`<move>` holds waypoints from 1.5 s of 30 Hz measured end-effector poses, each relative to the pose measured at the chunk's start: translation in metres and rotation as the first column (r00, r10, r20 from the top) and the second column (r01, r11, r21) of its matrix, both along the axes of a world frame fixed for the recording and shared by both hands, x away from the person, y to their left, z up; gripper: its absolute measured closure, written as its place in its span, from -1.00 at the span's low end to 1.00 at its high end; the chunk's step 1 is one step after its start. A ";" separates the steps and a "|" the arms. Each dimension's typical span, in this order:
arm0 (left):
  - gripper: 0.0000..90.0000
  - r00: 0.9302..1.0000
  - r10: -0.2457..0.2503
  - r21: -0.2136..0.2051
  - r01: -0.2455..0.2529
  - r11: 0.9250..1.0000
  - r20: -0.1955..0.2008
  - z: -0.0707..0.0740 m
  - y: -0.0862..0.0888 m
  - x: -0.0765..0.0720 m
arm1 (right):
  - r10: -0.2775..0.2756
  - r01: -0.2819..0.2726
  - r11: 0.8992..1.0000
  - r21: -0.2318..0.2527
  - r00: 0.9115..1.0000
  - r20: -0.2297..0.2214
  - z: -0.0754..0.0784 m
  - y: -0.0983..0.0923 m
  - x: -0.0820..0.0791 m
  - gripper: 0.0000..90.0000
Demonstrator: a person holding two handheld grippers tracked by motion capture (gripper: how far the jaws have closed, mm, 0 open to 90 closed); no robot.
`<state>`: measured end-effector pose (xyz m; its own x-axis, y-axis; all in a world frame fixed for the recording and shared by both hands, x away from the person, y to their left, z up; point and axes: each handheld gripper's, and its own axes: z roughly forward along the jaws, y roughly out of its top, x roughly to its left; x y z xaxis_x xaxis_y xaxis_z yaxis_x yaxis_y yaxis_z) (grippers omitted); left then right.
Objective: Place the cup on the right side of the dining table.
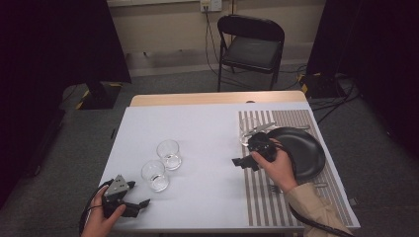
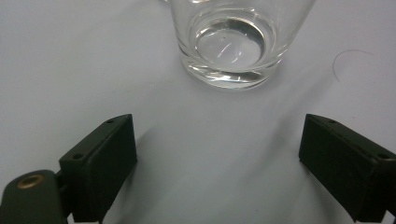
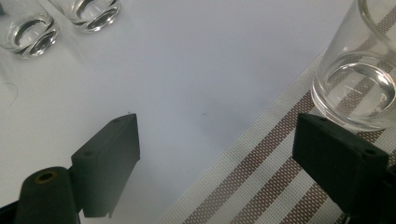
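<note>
Three clear glasses stand on the worktop [image 1: 197, 133]: two [image 1: 155, 175] ahead of the left gripper's [image 1: 141, 203] spread fingers, one [image 3: 359, 88] just beyond the right gripper's [image 1: 241, 162] spread fingers

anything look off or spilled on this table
Nothing spilled or broken. The two glasses on the bare tabletop stand upright and look empty, apart from the place setting; a third glass stands on the striped placemat beside the black plate.

Landmark: I took the placemat [image 1: 296, 197].
Plate [image 1: 306, 153]: on it.
Third glass [image 3: 359, 79]: on its left edge.
Two glasses [image 1: 155, 175] [image 1: 169, 154]: well left of it.
</note>
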<state>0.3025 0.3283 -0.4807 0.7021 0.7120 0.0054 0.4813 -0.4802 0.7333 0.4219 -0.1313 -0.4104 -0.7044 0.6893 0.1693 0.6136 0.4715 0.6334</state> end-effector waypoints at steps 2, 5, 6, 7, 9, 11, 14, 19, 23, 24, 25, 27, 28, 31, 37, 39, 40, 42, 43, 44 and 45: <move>-0.77 1.000 -0.002 0.001 0.002 1.000 0.000 0.000 0.000 0.000 | 0.000 0.000 1.000 0.004 1.000 -0.001 -0.001 0.000 -0.001 -0.68; -0.77 1.000 -0.001 0.001 0.001 1.000 -0.001 0.000 0.000 0.000 | 0.006 -0.006 1.000 0.002 1.000 -0.003 -0.003 -0.001 -0.002 -0.68; -0.77 1.000 -0.001 0.001 0.001 1.000 -0.001 0.000 0.000 0.000 | 0.004 -0.004 1.000 0.001 1.000 -0.006 -0.003 -0.001 -0.003 -0.68; -0.77 1.000 -0.002 0.002 0.002 1.000 0.000 0.000 0.000 0.000 | 0.008 -0.008 1.000 0.001 1.000 -0.007 -0.004 -0.001 -0.004 -0.68; -0.77 1.000 -0.002 0.002 0.002 1.000 0.000 0.000 0.000 0.000 | 0.011 -0.011 1.000 -0.001 1.000 -0.009 -0.005 -0.002 -0.005 -0.68; -0.77 1.000 0.000 0.000 0.000 1.000 0.000 0.000 0.000 0.000 | 0.018 -0.018 1.000 -0.001 1.000 -0.013 -0.005 -0.002 -0.006 -0.68; -0.77 1.000 0.000 0.000 0.000 1.000 0.000 0.000 0.000 0.000 | 0.026 -0.026 1.000 0.000 1.000 -0.012 -0.006 -0.001 -0.008 -0.68; -0.77 1.000 0.000 0.000 0.000 1.000 0.000 0.000 0.000 0.000 | 0.027 -0.027 1.000 0.000 1.000 -0.011 -0.008 -0.001 -0.012 -0.68; -0.77 1.000 -0.001 0.002 0.001 1.000 0.001 0.000 0.000 0.000 | 0.033 -0.033 0.999 0.009 0.999 -0.019 -0.010 -0.003 -0.014 -0.68; -0.77 1.000 -0.002 0.001 0.002 1.000 0.000 0.000 0.000 0.000 | 0.031 -0.031 0.999 0.010 0.999 -0.018 -0.011 -0.003 -0.015 -0.68; -0.77 1.000 0.000 0.000 0.000 1.000 0.000 0.000 0.000 0.000 | 0.033 -0.033 0.999 0.009 0.999 -0.020 -0.012 -0.003 -0.015 -0.68; -0.77 1.000 -0.001 0.002 0.001 1.000 0.001 0.000 0.000 0.000 | 0.035 -0.035 0.999 0.006 0.999 -0.024 -0.013 -0.004 -0.016 -0.68; -0.77 1.000 -0.001 0.003 0.001 1.000 0.000 0.000 0.000 0.000 | 0.037 -0.037 0.999 0.003 0.999 -0.027 -0.014 -0.004 -0.017 -0.68; -0.77 1.000 -0.001 0.004 0.001 1.000 0.000 0.000 0.000 0.000 | 0.037 -0.037 0.999 0.005 0.999 -0.029 -0.016 -0.005 -0.018 -0.68; -0.77 1.000 -0.001 0.004 0.001 1.000 0.000 0.000 0.000 0.000 | 0.038 -0.038 0.999 0.009 0.999 -0.033 -0.017 -0.008 -0.022 -0.68; -0.77 1.000 -0.001 0.003 0.001 1.000 0.000 0.000 0.000 0.000 | 0.038 -0.038 0.999 0.009 0.999 -0.028 -0.017 -0.008 -0.023 -0.68; -0.77 1.000 -0.001 0.004 0.001 1.000 0.000 0.000 0.000 0.000 | 0.044 -0.044 0.999 0.012 0.999 -0.032 -0.018 -0.009 -0.023 -0.68; -0.77 1.000 0.000 0.001 0.000 1.000 0.000 0.000 0.000 0.000 | 0.048 -0.047 0.999 0.010 0.998 -0.039 -0.018 -0.009 -0.024 -0.68; -0.77 1.000 -0.001 0.003 0.001 1.000 0.000 0.000 0.000 0.000 | 0.052 -0.052 0.999 0.009 0.998 -0.040 -0.019 -0.010 -0.025 -0.68; -0.77 1.000 -0.001 0.004 0.001 1.000 0.000 0.000 0.000 0.000 | 0.052 -0.052 0.999 0.008 0.998 -0.038 -0.020 -0.010 -0.025 -0.68; -0.77 1.000 -0.001 0.003 0.001 1.000 0.000 0.000 0.000 0.000 | 0.050 -0.049 0.999 0.007 0.998 -0.041 -0.021 -0.011 -0.026 -0.68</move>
